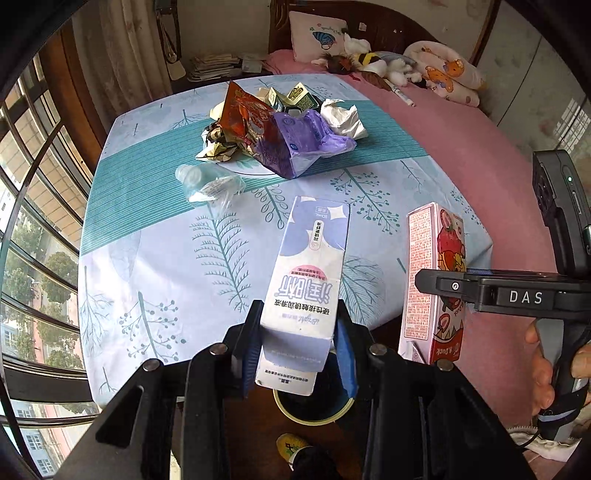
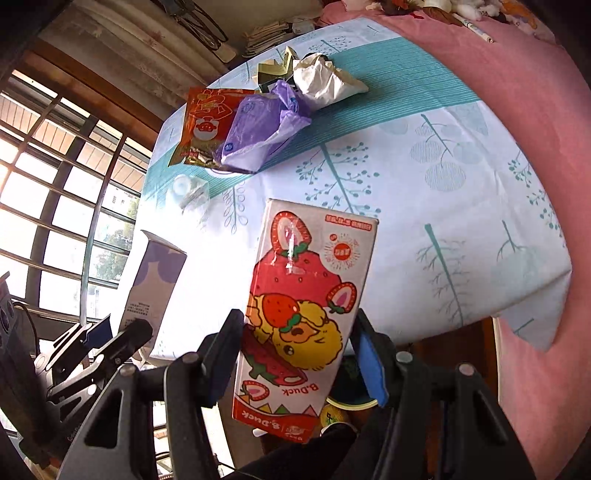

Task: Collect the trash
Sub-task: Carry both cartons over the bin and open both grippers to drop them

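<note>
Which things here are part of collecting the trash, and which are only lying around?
Job:
- purple box in left gripper
- strawberry carton in right gripper
- bin below
- wrapper pile
- clear bottle

Lying about:
- pillow
- plush toys
- papers
- pen

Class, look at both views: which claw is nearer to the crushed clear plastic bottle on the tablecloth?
Left. The left claw, shut on the purple-and-white box, is nearest the crushed clear bottle. The right claw, shut on the strawberry carton, is farther right.
</note>
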